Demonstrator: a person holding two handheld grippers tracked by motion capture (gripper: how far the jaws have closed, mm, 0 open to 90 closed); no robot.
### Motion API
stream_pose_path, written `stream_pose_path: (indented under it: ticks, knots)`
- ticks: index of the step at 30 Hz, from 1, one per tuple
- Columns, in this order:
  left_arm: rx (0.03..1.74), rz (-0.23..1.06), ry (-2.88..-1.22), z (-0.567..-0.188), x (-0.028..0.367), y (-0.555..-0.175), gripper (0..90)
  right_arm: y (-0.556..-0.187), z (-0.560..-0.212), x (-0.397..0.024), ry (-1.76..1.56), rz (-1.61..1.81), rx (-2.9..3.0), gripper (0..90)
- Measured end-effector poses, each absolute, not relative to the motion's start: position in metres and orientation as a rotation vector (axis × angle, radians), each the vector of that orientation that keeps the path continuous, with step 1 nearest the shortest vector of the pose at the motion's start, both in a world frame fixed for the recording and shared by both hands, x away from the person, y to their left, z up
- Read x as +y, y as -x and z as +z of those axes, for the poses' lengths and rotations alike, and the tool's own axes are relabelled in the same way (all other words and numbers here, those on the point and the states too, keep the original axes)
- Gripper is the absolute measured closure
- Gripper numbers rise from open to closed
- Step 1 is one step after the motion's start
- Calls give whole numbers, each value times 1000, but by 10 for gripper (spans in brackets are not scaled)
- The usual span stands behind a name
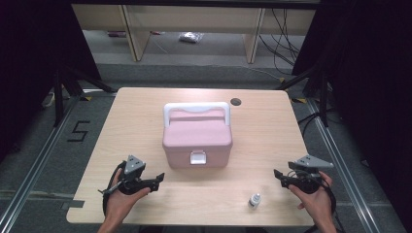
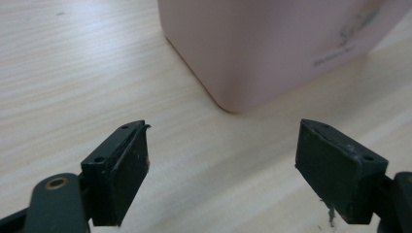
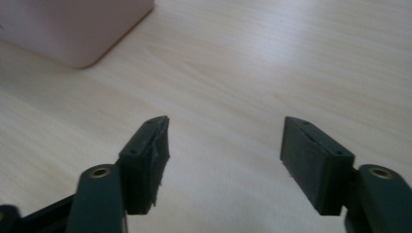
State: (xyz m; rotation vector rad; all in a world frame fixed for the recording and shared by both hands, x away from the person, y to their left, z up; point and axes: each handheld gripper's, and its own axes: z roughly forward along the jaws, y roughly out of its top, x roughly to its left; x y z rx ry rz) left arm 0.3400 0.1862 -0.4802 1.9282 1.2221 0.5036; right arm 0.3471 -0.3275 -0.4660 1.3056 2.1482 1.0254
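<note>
Lying between both grippers, the pink box (image 1: 197, 137) sat nearer the left gripper (image 1: 158, 178); the right gripper (image 1: 278, 175) too gaped wide, empty.

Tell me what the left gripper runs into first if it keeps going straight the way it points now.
Most likely the pink box: its near corner sits just ahead of the left gripper, slightly right of centre between the open jaws, with bare table between. Depth is uncertain.

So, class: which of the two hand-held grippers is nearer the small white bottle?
The right hand-held gripper: the small white bottle stands just beside it, while the left hand-held gripper is across the table.
</note>
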Motion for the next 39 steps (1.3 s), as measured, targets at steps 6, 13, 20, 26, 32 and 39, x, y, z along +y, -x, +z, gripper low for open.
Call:
stream_pose_path:
  ticks: [6,13,20,26,32,39]
  knots:
    - [1253,514,-1910,-481,193,-361,278,-371,-457,-315,-1197,1020,2183,585]
    - [1245,526,-1870,-477,197,-388,575,-398,-451,-294,-1172,1082,2209,754]
    - [1192,527,-1914,-472,190,-411,757,-423,-454,-262,-1128,1115,2278,871]
    - [1186,509,-1934,-478,185,-427,874,-441,-458,-241,-1046,1143,2309,900]
    - [1165,486,-1926,-480,178,-435,897,-448,-457,-222,-1017,1156,2354,900]
    - [1139,456,-1911,-480,173,-435,897,-451,-462,-209,-1021,1184,2377,900]
